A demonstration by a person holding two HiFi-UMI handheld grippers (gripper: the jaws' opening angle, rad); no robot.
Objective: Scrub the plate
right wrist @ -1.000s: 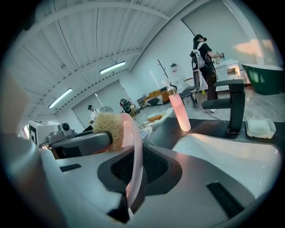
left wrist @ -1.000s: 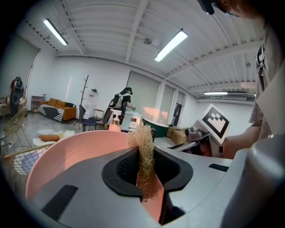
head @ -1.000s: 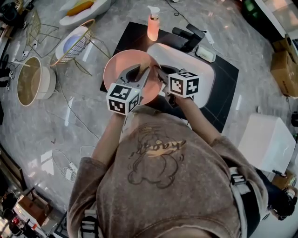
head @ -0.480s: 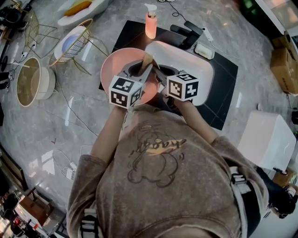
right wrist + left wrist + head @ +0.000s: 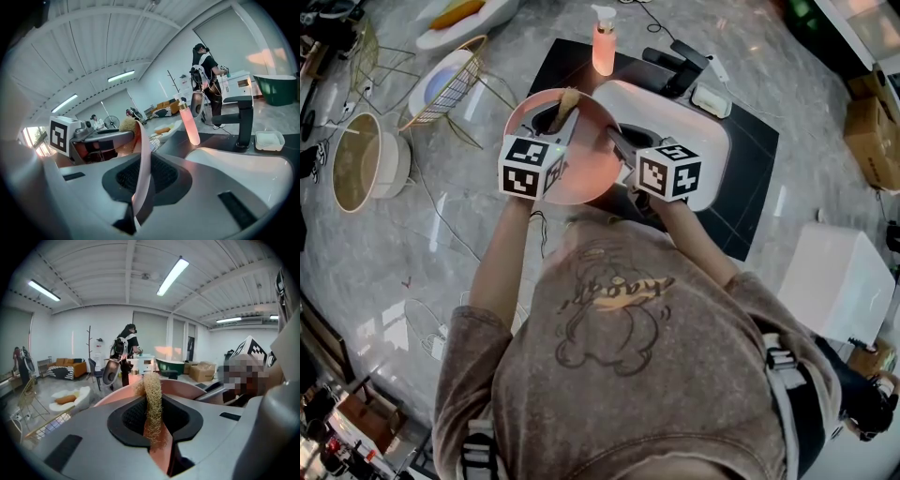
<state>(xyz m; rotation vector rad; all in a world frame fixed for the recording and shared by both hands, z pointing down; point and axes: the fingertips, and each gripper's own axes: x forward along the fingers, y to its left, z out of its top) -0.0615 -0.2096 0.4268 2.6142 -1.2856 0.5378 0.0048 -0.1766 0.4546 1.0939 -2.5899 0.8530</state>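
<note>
A pink plate [image 5: 581,159] is held tilted above the counter, just left of the white sink basin [image 5: 698,127]. My right gripper [image 5: 617,142] has the plate's right rim [image 5: 143,154] between its jaws; the pads still press on it while the jaws are opening slightly. My left gripper [image 5: 555,117] is shut on a tan loofah scrubber [image 5: 566,99], which rests against the plate's far rim. In the left gripper view the scrubber [image 5: 152,399] stands upright between the jaws with the plate [image 5: 187,389] behind it.
A pink soap bottle [image 5: 605,47], a black faucet [image 5: 680,67] and a soap dish [image 5: 712,101] stand beyond the sink on a black mat [image 5: 750,169]. At left are a wire basket with a bowl [image 5: 450,84] and a round tub [image 5: 366,161].
My left gripper has slid the scrubber up and left across the plate to its far rim. The plate has shifted slightly away; the right gripper has barely moved.
</note>
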